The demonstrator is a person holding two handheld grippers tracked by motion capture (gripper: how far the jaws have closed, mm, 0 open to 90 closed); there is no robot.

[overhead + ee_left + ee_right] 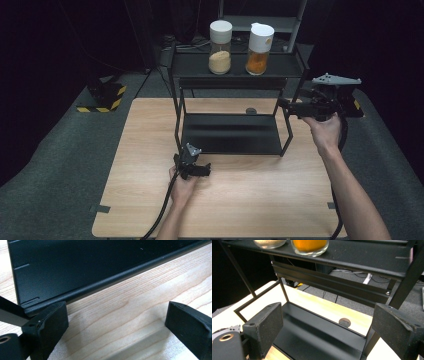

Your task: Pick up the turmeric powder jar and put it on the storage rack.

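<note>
My left gripper [194,167] rests low on the table [250,200], jaws apart and holding nothing, just beside the front left corner of the black rack [230,134]. My right gripper [292,106] is raised at the rack's right post, jaws also apart (nothing between them). The two jars [220,41] on the top shelf show no readable label; the lower shelf lies bare
</note>
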